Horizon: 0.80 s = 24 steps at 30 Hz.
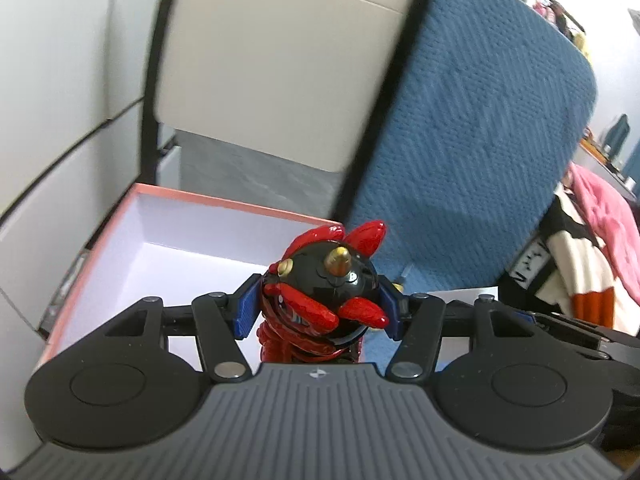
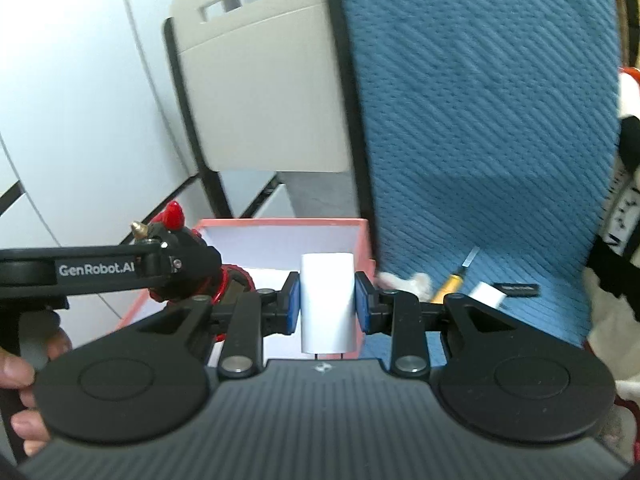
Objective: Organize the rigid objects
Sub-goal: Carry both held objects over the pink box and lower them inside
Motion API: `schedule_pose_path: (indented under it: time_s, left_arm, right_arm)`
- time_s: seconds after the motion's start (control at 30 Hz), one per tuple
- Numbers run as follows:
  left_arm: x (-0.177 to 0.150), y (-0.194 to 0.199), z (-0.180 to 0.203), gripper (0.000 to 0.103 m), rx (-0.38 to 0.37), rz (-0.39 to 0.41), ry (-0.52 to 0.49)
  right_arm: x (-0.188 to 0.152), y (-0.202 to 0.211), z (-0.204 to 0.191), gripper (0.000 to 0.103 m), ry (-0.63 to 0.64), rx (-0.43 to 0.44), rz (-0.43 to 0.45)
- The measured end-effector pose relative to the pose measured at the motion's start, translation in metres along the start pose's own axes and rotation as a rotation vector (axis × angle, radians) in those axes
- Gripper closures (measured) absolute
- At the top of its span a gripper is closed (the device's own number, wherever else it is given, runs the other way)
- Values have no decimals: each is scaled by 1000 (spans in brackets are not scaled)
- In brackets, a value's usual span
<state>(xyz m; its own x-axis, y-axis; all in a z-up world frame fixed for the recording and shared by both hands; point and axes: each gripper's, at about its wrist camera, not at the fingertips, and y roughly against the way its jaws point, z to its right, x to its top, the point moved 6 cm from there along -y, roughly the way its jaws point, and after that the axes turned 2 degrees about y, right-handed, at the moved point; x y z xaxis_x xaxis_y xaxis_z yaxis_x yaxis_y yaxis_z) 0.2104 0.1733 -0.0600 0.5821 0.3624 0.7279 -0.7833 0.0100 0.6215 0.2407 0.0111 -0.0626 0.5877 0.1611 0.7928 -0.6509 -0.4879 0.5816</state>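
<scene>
Two items gripped: my left claw point(image 1: 318, 304) clamps the toy figure point(image 1: 324, 292), right claw point(image 2: 327, 300) the white charger point(image 2: 328, 304). Box point(image 1: 100, 248) ahead looks empty. Screwdriver point(image 2: 450, 286) beyond-right still out.

white charger point(image 2: 328, 304) clamped, pink box point(image 2: 280, 224) behind

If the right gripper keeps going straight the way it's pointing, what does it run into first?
Probably the open pink box. The right gripper, shut on a white charger, points down over the box's white inside, so the charger would likely meet the floor or far wall first; depth is unclear.
</scene>
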Motion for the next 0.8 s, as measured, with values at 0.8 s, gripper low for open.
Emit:
schedule_pose_path:
  time_s: [0.8]
  left_arm:
    - [-78,-78,-152,38,100,-249,145]
  right_arm:
    - [-97,-138,-74,72,111,-3,-356]
